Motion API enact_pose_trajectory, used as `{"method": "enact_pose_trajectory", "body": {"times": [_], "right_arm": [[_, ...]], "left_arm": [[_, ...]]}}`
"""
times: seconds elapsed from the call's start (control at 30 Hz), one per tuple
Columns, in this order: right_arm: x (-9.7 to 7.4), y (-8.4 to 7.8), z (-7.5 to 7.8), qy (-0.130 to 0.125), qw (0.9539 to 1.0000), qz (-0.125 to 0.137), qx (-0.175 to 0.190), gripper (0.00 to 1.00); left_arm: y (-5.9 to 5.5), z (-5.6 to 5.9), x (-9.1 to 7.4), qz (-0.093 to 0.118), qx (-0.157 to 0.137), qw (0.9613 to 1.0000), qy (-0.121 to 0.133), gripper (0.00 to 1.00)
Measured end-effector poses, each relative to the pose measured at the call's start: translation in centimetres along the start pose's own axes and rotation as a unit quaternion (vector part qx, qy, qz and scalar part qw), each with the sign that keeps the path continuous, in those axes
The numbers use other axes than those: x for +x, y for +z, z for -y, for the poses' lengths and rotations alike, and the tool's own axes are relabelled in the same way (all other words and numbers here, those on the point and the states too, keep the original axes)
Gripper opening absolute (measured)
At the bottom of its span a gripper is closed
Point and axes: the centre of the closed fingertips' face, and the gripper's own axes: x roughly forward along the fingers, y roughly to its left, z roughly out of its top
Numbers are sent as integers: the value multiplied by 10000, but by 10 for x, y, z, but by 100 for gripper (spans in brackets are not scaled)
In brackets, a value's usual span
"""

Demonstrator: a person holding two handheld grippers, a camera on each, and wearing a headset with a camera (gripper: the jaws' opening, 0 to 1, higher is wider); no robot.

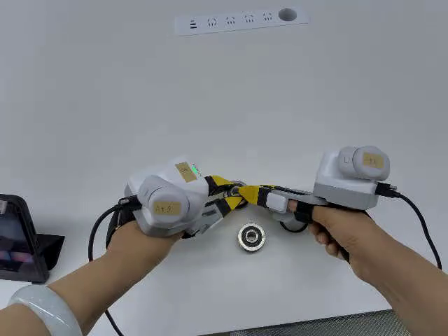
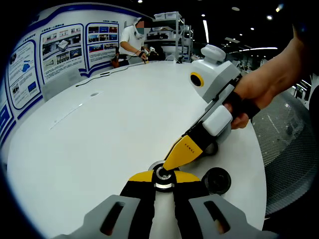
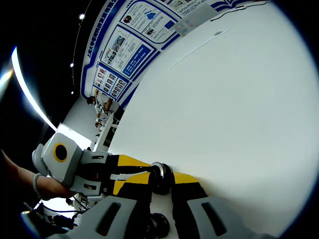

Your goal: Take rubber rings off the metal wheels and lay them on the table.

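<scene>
A small metal wheel with a black rubber ring [image 1: 251, 236] lies flat on the white worktop [image 1: 210, 91]. Just behind this resting wheel and raised off the surface, the left gripper [image 1: 229, 193] and right gripper [image 1: 246, 190] meet nose to nose over a second ringed metal wheel [image 1: 236, 190]. The head view half hides that wheel among yellow tips. The left gripper view shows it clamped between the left fingers [image 2: 141, 177], with one right finger touching its rim. The right gripper view shows the right fingers [image 3: 187, 179] pressed against its dark ring, so both pairs are clenched on it. Both grippers are held level, pointing inward, the left hand [image 1: 140, 245] left of the resting wheel and the right hand [image 1: 343, 227] to its right. The near worktop edge runs close in front of the resting wheel. Behind it the surface lies open up to a white power strip [image 1: 238, 19]. A dark tablet [image 1: 15, 234] stands well to its left.
</scene>
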Motion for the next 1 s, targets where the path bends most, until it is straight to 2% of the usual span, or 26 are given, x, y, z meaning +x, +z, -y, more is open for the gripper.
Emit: {"method": "enact_pose_trajectory", "body": {"times": [0.5, 0.8, 1.0], "right_arm": [[-8, -2, -2, -7, 10000, 5, -98, 14], [-10, -7, -4, 27, 9999, -79, -139, 12], [-11, -6, 0, -33, 9999, -62, -95, 5]], "left_arm": [[0, 0, 0, -8, 8, 10000, 14, 13], [0, 0, 0, -6, 0, 10000, 14, 13], [0, 0, 0, -4, -5, 10000, 13, 13]]}}
